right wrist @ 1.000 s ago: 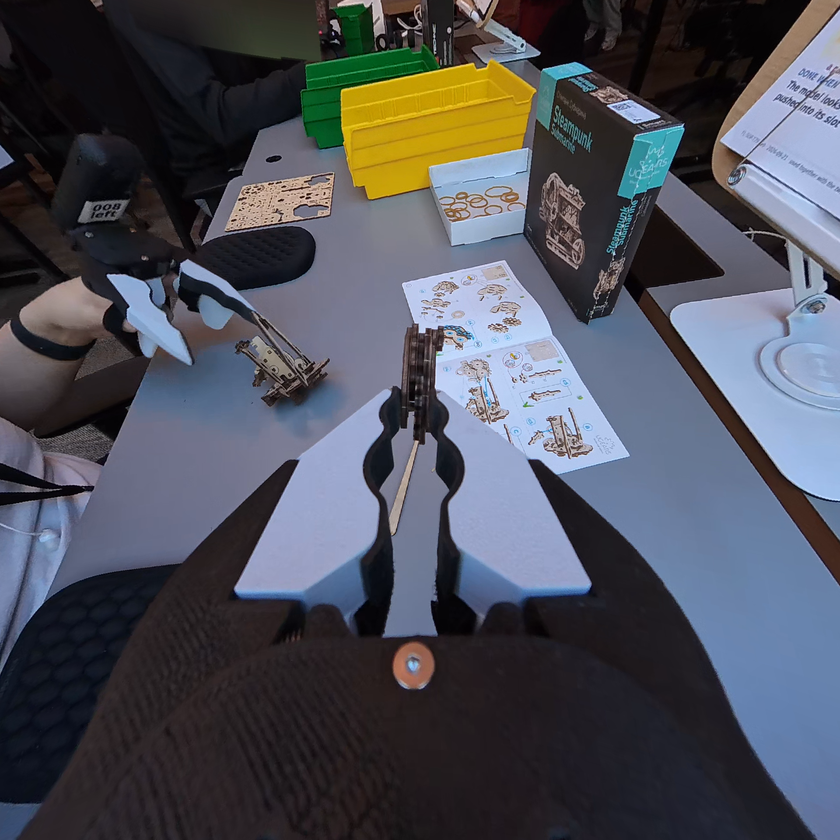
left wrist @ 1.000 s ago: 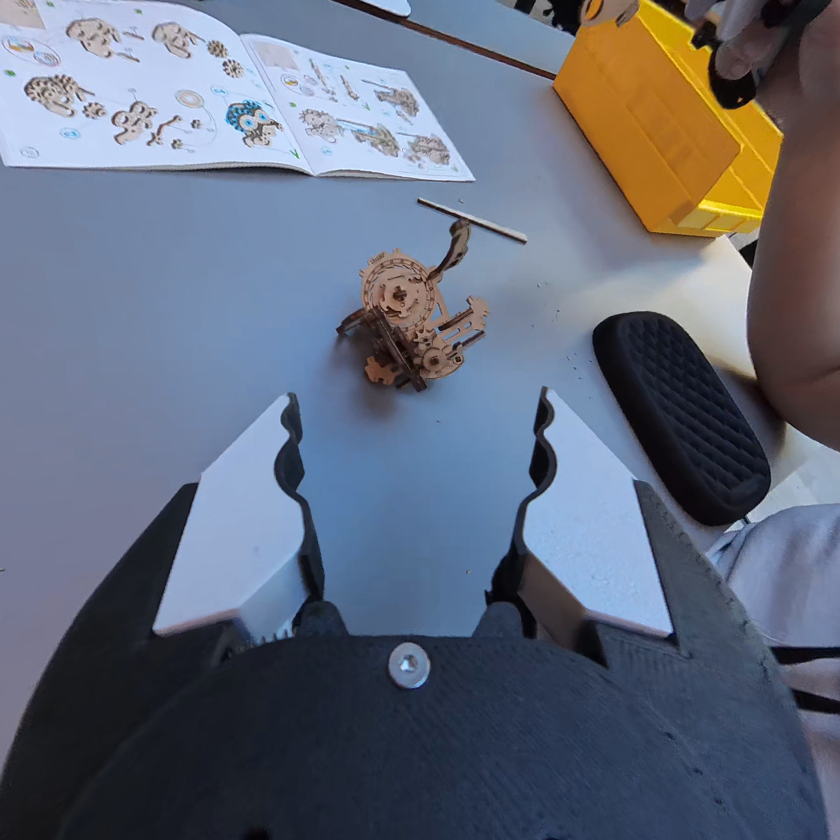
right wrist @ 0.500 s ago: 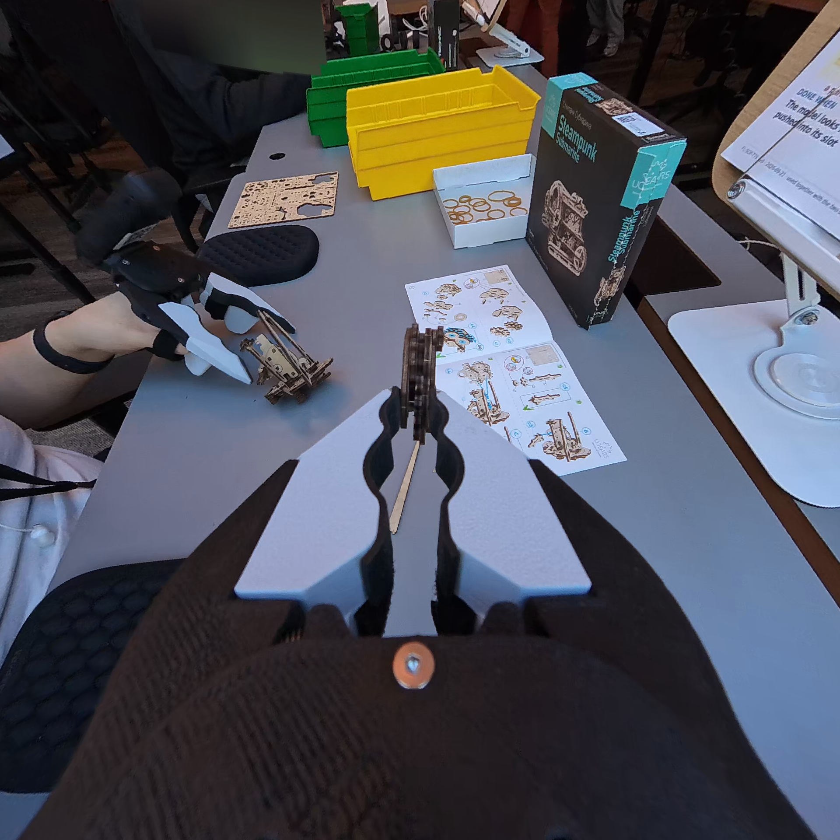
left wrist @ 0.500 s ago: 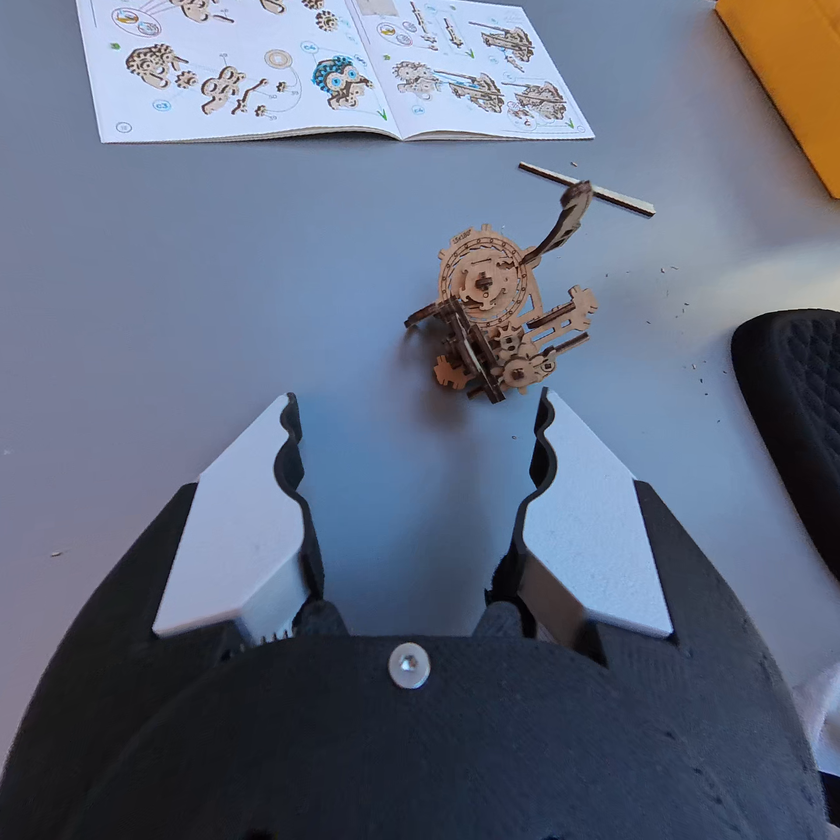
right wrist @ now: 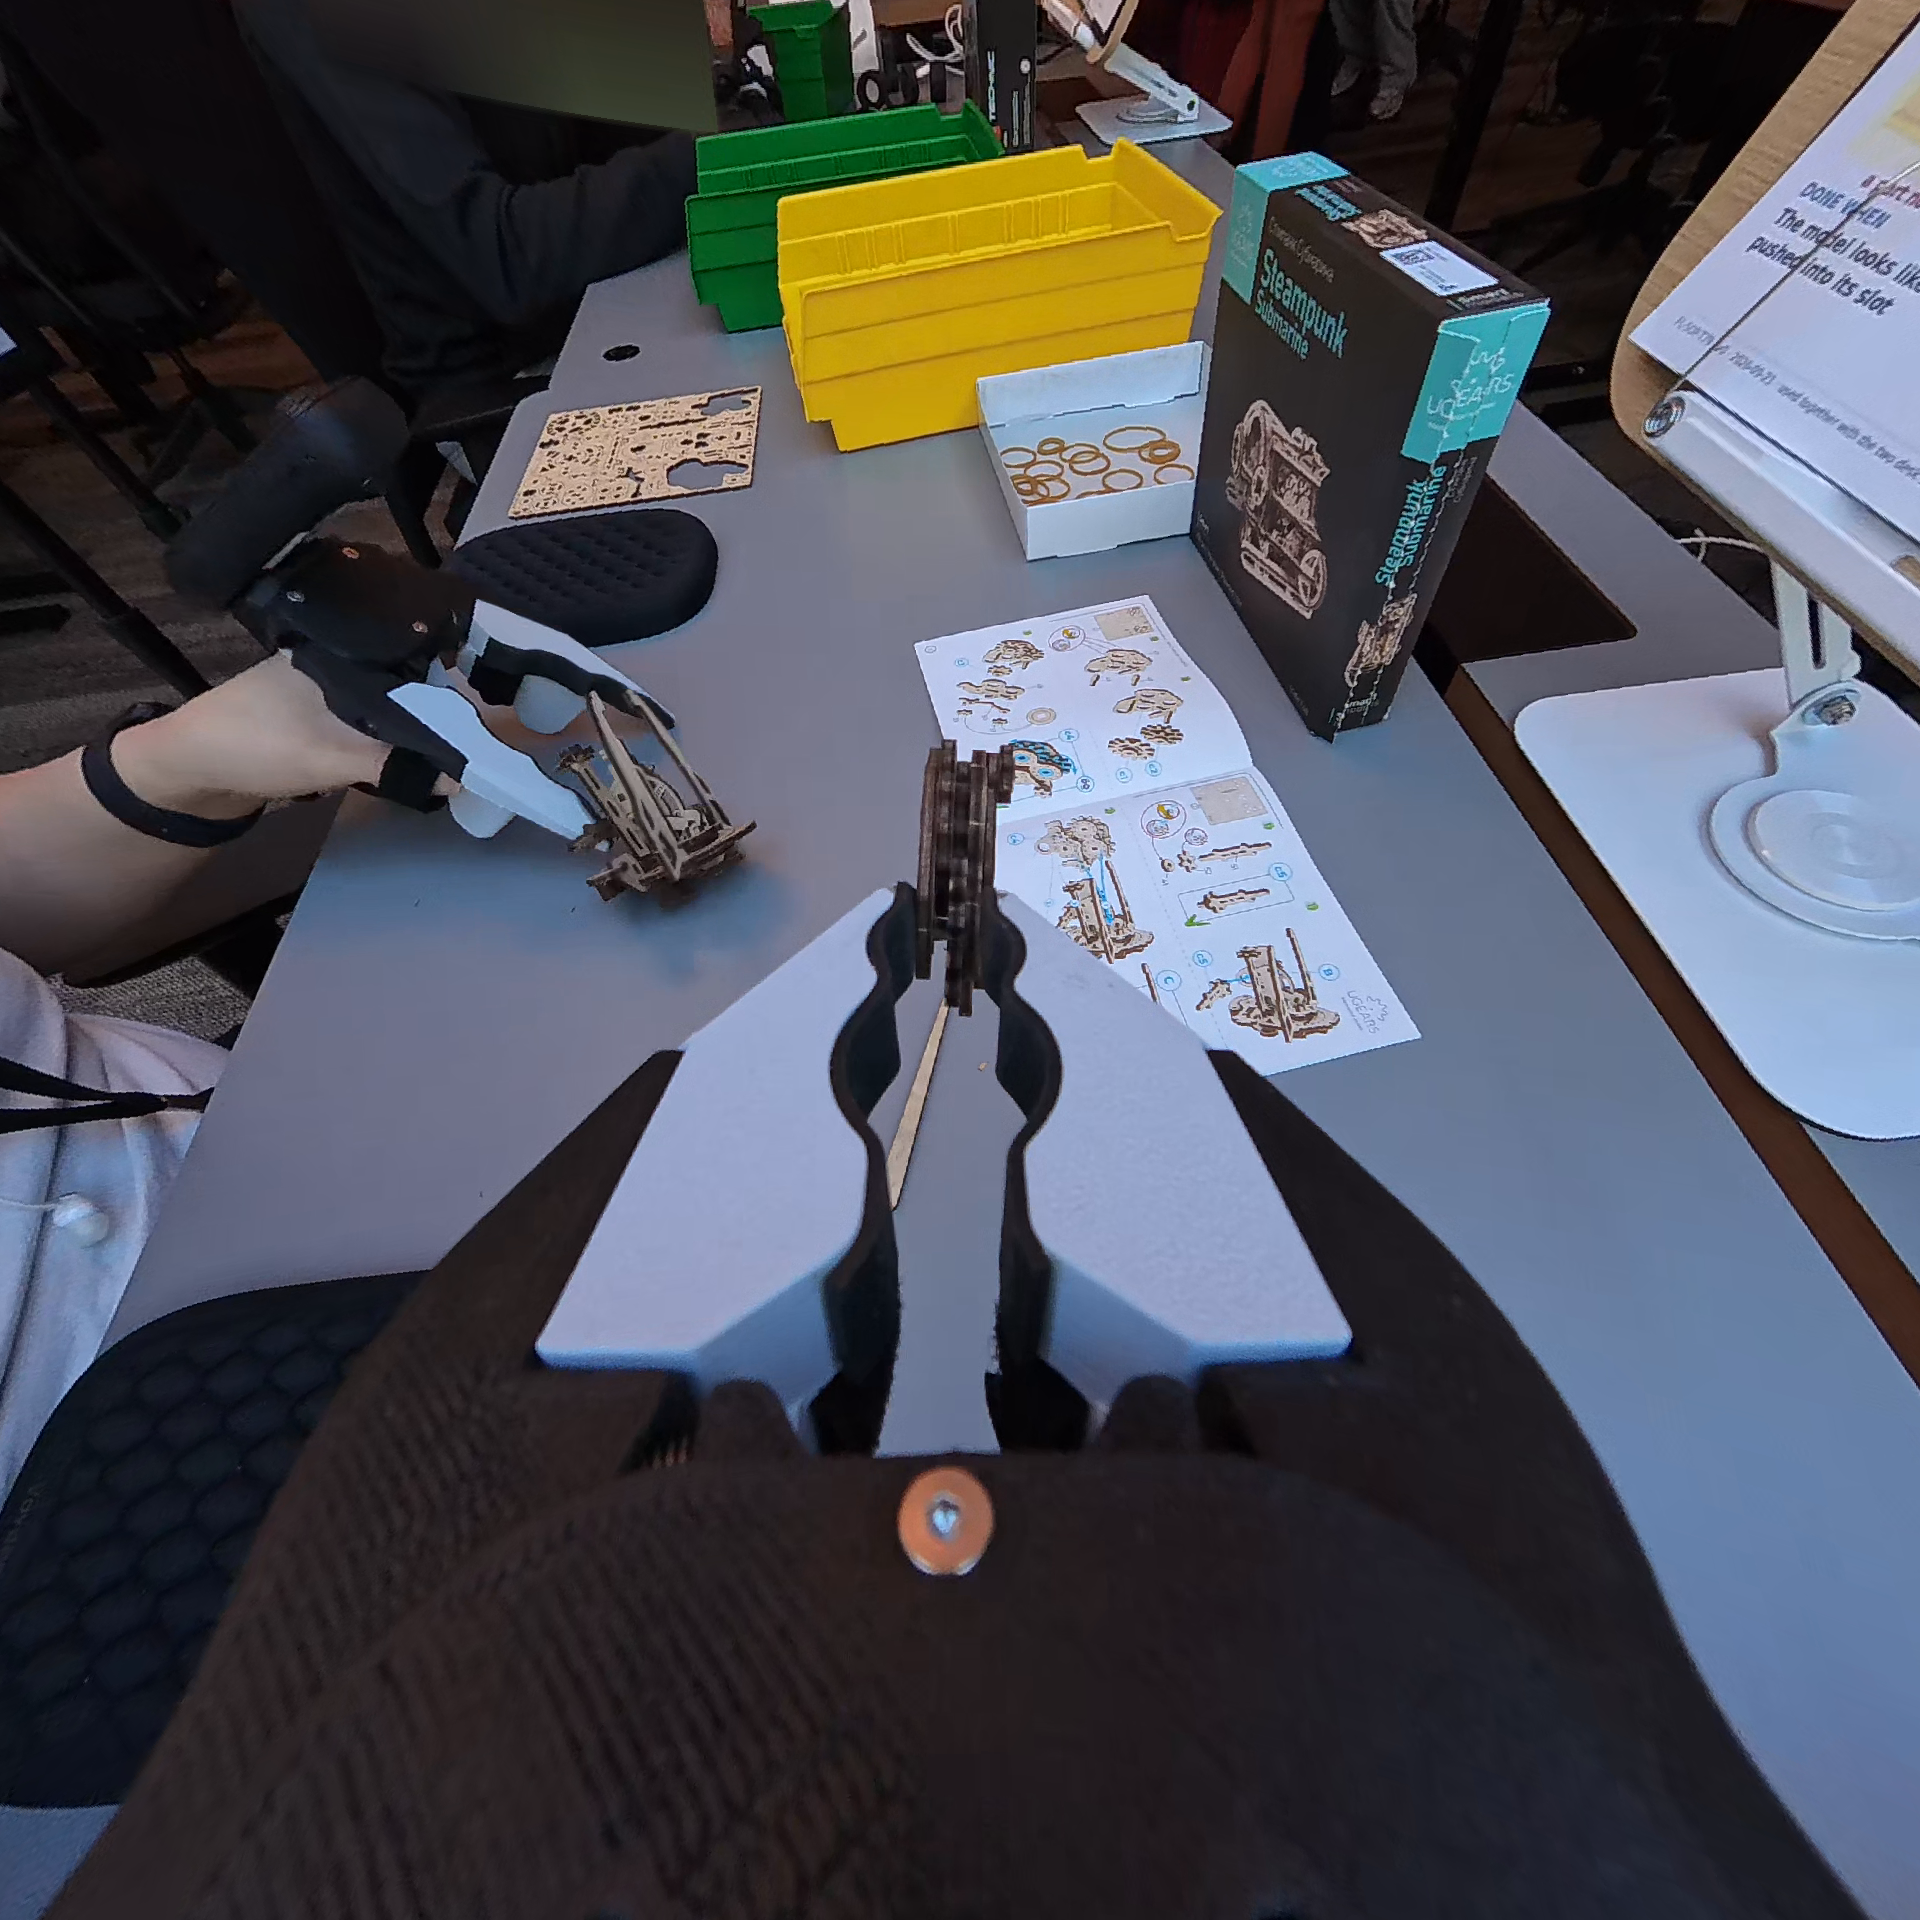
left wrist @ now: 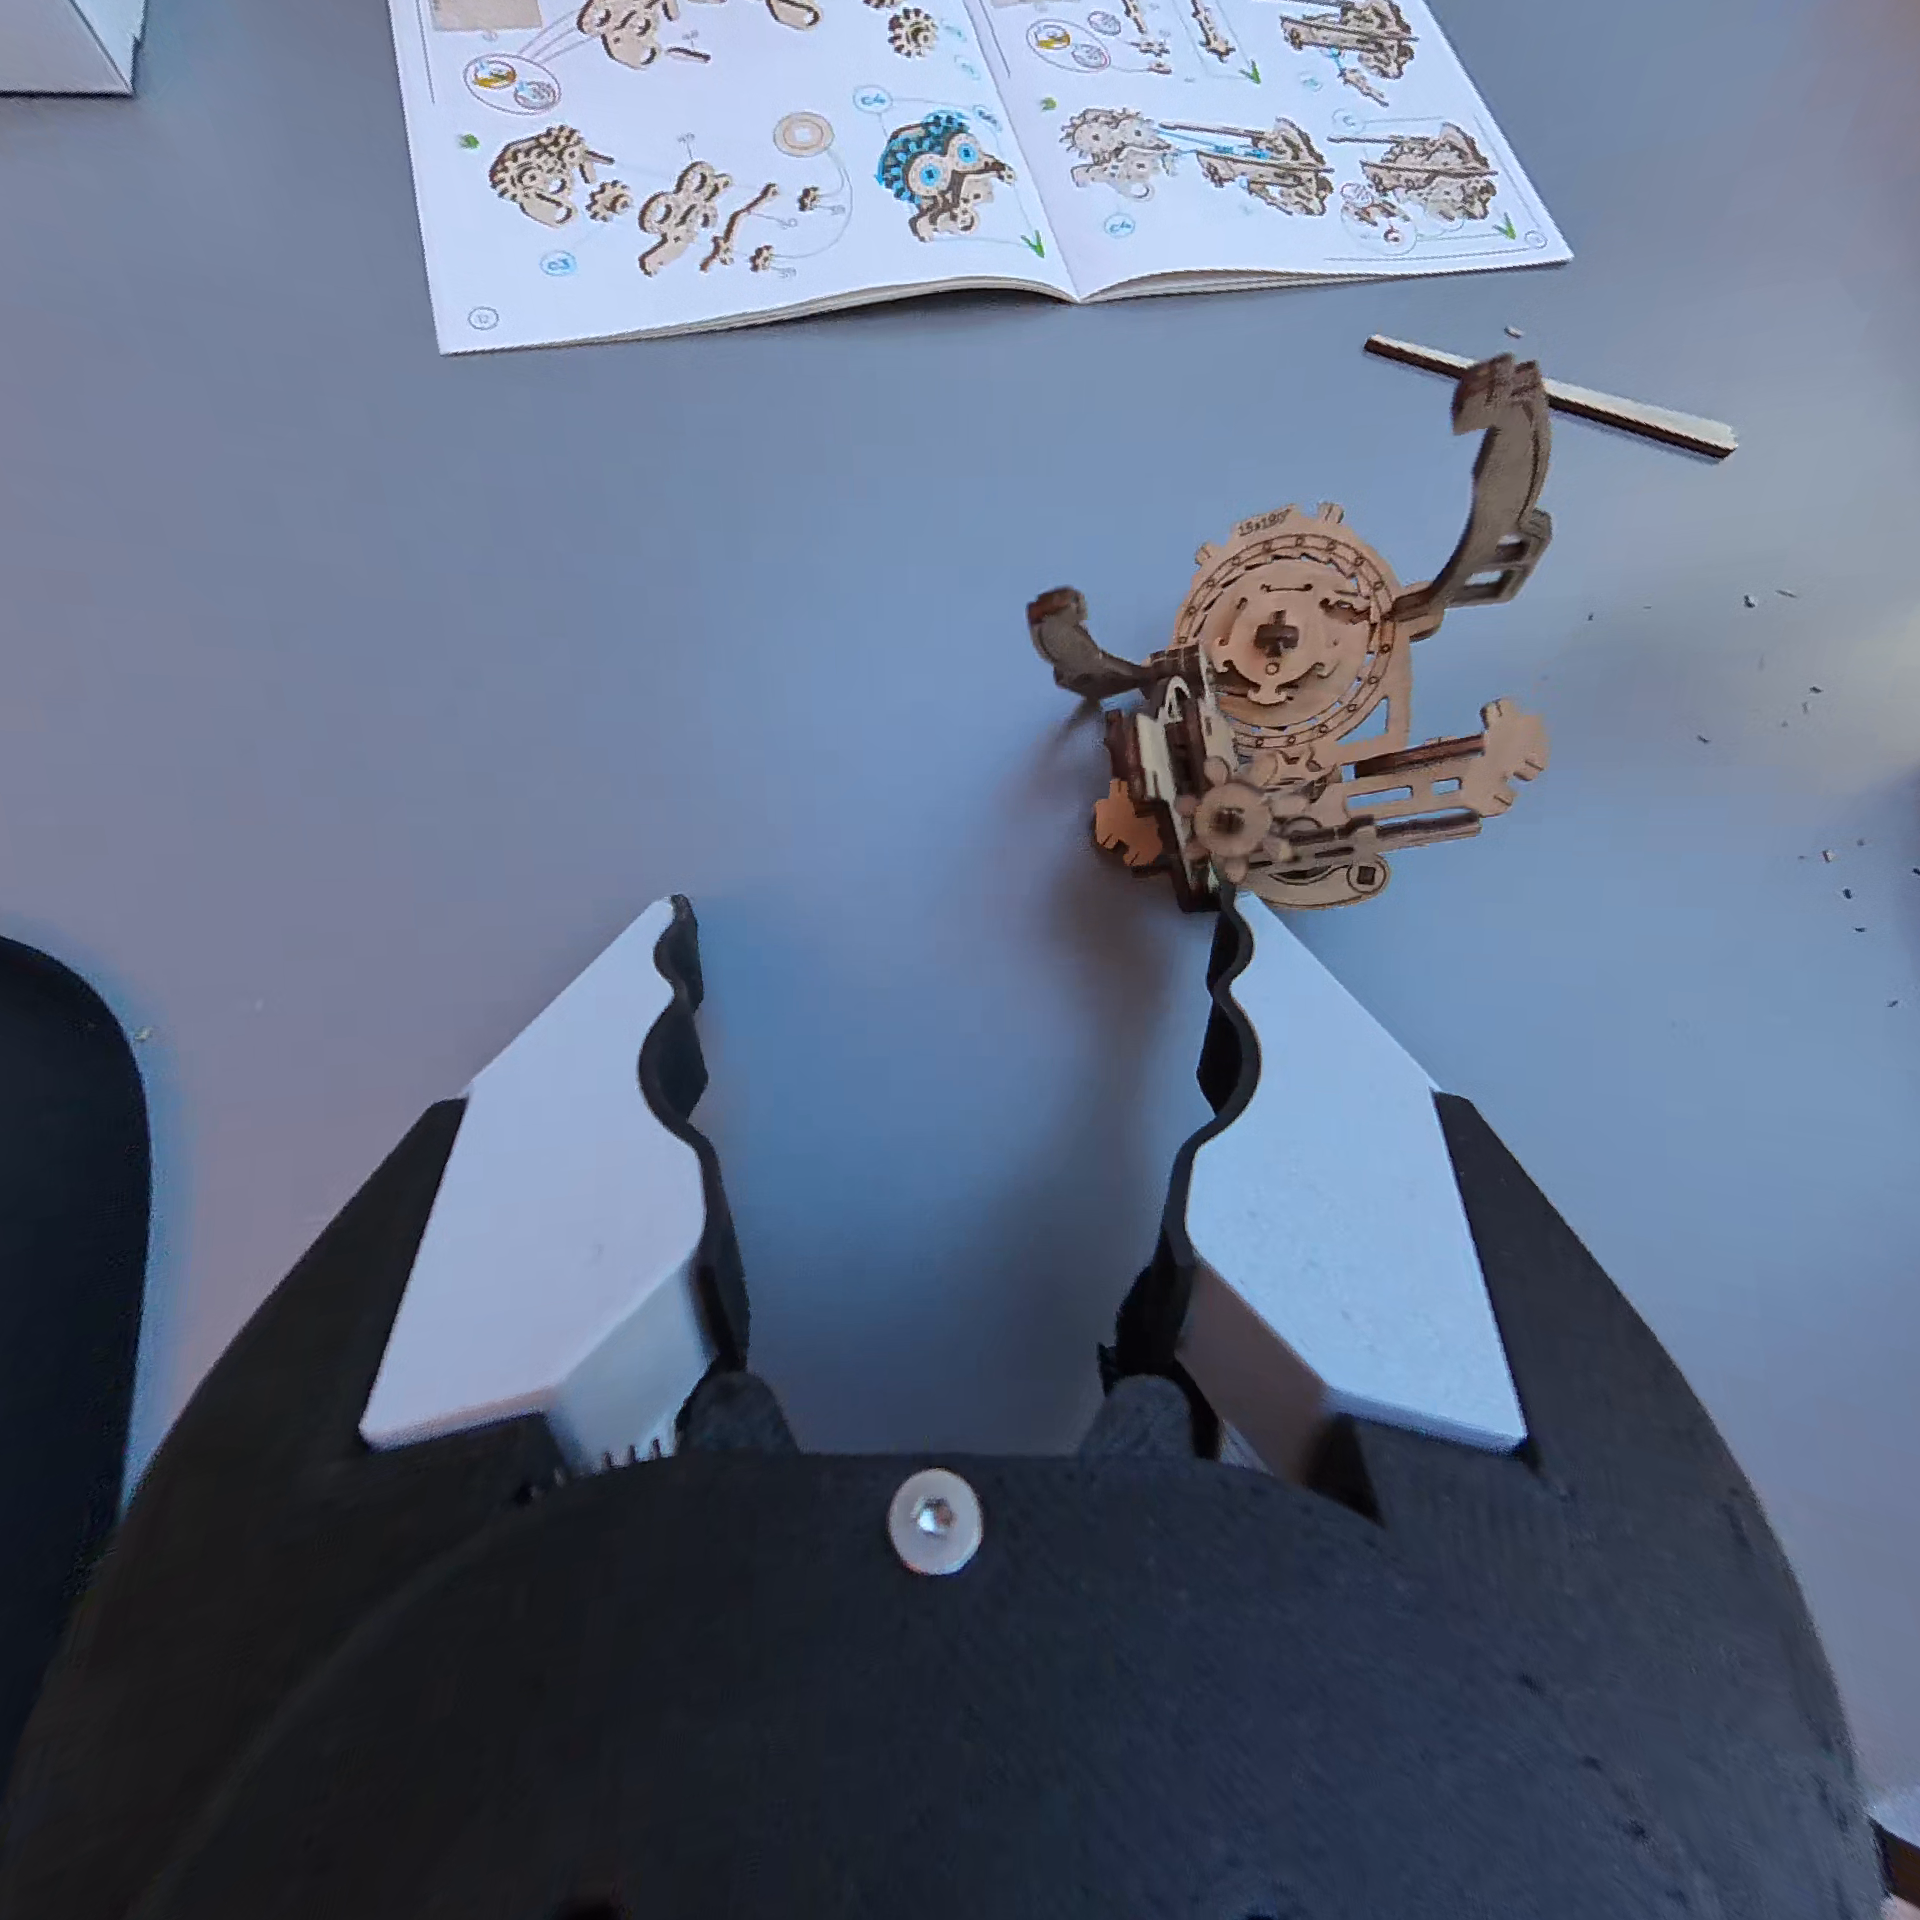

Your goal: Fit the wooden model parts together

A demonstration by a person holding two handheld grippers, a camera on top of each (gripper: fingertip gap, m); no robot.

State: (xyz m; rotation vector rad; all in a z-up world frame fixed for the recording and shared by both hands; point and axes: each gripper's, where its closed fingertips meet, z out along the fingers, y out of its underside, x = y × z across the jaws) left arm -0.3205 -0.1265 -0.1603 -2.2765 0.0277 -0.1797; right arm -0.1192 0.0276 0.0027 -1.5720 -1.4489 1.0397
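Note:
A half-built wooden model (left wrist: 1278, 717) with a round dial and curved arms stands on the grey table (left wrist: 520, 675). My left gripper (left wrist: 956, 914) is open and empty. Its right fingertip (left wrist: 1236, 935) is at the model's lower edge, and the model sits ahead and to the right of the gap. In the right wrist view the left gripper (right wrist: 608, 764) is low against the model (right wrist: 675, 831). My right gripper (right wrist: 951, 914) is shut on a stack of wooden gears (right wrist: 956, 831), held upright above the table. A thin wooden stick (left wrist: 1558, 400) lies beyond the model.
An open instruction booklet (right wrist: 1143, 831) lies mid-table. Behind it are a kit box (right wrist: 1361, 447), a white tray of rubber bands (right wrist: 1091, 468), yellow (right wrist: 987, 281) and green (right wrist: 821, 197) bins, a wooden parts sheet (right wrist: 639, 452) and a black pad (right wrist: 592, 571). A white stand base (right wrist: 1766, 883) is at right. Some 30 centimeters of space lies between my two pairs of fingers.
My left gripper has dropped and moved in on the model until its right fingertip reaches it. It stays open. My right gripper holds the gear stack still.

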